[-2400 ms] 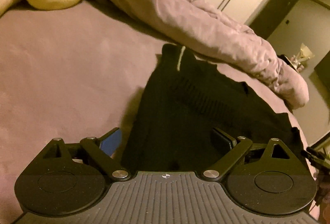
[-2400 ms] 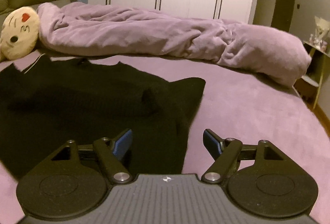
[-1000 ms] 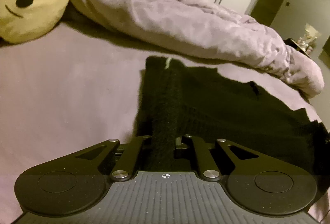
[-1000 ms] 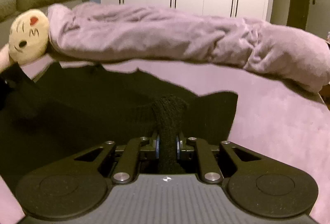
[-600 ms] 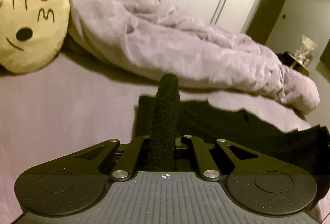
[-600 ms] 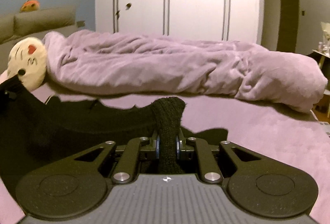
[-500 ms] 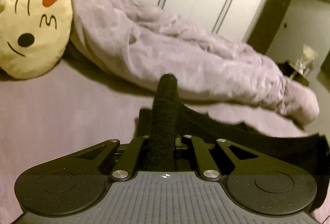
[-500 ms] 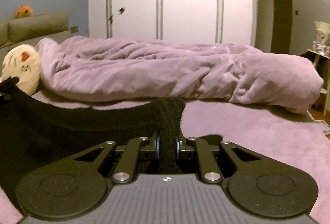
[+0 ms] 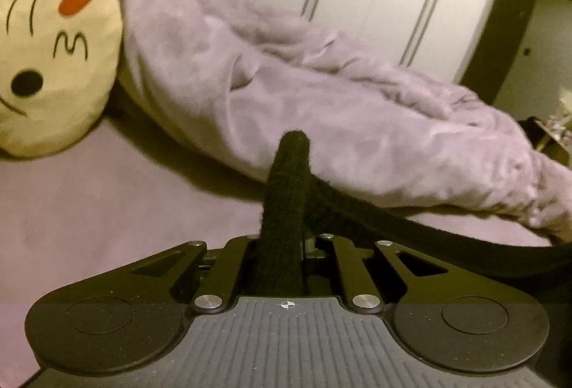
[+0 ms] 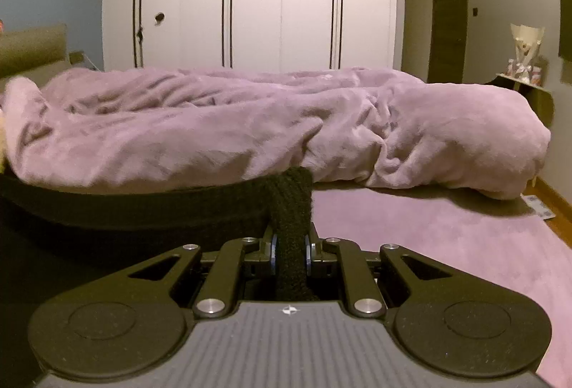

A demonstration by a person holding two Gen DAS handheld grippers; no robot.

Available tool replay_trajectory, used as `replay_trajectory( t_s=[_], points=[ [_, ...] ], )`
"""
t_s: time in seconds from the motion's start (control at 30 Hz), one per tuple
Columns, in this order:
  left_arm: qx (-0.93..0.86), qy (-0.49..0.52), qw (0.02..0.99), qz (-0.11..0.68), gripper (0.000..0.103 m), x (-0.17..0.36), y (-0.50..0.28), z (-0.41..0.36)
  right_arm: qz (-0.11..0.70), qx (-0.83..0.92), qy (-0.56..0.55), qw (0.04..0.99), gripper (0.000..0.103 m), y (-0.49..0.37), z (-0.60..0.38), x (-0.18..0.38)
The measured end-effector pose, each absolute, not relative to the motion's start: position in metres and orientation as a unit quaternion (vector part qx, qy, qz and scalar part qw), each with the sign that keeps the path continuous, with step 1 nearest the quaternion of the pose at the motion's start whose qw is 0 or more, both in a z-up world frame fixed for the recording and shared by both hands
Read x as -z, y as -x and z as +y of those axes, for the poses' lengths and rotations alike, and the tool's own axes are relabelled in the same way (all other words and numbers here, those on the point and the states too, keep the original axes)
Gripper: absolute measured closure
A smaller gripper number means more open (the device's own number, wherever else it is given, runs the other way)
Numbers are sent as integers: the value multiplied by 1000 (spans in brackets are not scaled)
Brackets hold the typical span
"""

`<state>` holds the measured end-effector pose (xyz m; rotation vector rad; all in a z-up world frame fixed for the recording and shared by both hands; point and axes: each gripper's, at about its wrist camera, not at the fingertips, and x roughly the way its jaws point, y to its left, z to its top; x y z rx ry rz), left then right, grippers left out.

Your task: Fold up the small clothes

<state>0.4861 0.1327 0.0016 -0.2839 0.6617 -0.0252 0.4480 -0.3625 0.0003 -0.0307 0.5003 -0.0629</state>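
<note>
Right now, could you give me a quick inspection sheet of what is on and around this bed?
Surface: bed sheet, mauve, bare in the foreground.
Job's things: black knit garment, lifted, its edge stretched between both grippers.
Clutter: rumpled blanket across the bed; yellow emoji pillow beside it.
Grippers: left gripper shut on a bunched fold of the garment; right gripper likewise.
Cables: nothing seen.
Surroundings: white wardrobe, dark doorway, side shelf with small items.
</note>
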Motion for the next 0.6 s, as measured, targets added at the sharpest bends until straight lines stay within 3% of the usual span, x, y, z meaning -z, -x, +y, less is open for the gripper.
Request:
replay_trajectory(
  t_s=[0.1,0.23,0.27,0.37,0.53,0.6],
  points=[
    [-23,128,931,340,87,22,-497,131,264,43,24,963,89,-464,-362,18],
    [-87,107,922,363,66,48,-501,135,287,70,26,955,86,-476,-369,47],
    [-100,111,920,362,65,50,-497,140,291,79,23,953,80,-477,-372,52],
    [-135,131,914,360,58,47,-481,153,275,130,9,953,43,-468,-381,49],
    [-66,137,927,343,34,28,-441,130,216,100,-8,971,40,-423,-350,26],
    [-21,115,934,337,24,24,-422,99,208,71,-21,975,31,-404,-330,23]
  ],
)
